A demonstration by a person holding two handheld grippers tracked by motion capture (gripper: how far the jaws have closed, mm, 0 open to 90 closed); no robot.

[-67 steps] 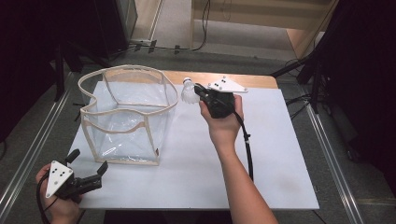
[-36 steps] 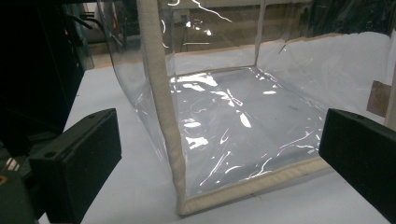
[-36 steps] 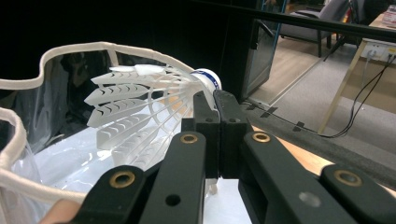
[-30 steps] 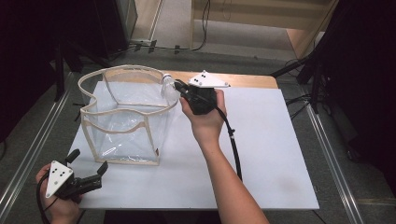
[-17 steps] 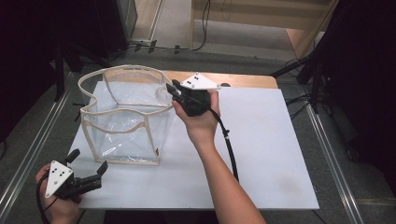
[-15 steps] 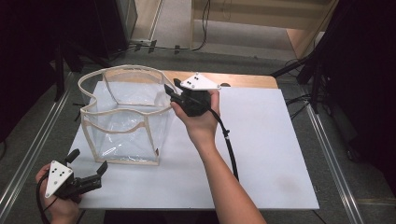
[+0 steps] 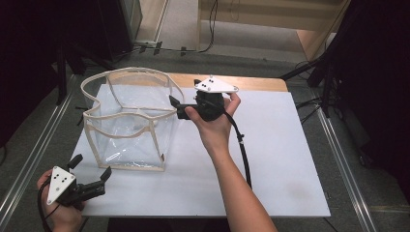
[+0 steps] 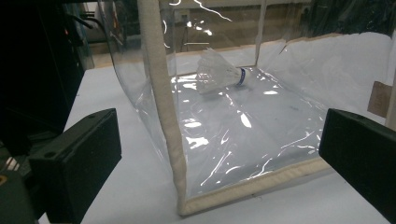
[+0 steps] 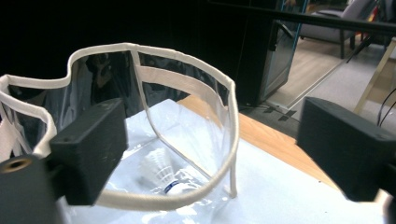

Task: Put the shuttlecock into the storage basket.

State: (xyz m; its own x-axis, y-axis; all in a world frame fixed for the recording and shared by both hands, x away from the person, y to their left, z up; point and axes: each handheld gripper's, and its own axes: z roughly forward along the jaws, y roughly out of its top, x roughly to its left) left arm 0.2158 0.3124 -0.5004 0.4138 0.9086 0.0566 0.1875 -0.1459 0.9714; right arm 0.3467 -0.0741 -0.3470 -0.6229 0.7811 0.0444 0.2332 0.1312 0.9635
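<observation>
A clear plastic bag [image 7: 128, 121] with cream trim stands open on the white table [image 7: 280, 159]. A white shuttlecock [image 8: 219, 74] with a blue band lies on its side on the bag's floor, and the right gripper view looks down on the shuttlecock [image 9: 161, 175] past the rim. My right gripper [image 7: 177, 107] hangs at the bag's right rim; its jaws have just been opening and stand open with nothing between them. My left gripper [image 7: 92, 166] rests open near the table's front left corner, pointed at the bag's near corner [image 8: 173, 140].
The wooden table edge [image 7: 251, 83] runs behind the white surface. Dark stands and cables sit on the floor around the table. The right gripper's cable [image 7: 244, 154] trails along the forearm.
The right gripper carried the shuttlecock left from the back of the table to the bag's rim and opened. The shuttlecock now lies inside the bag. The left hand stayed put.
</observation>
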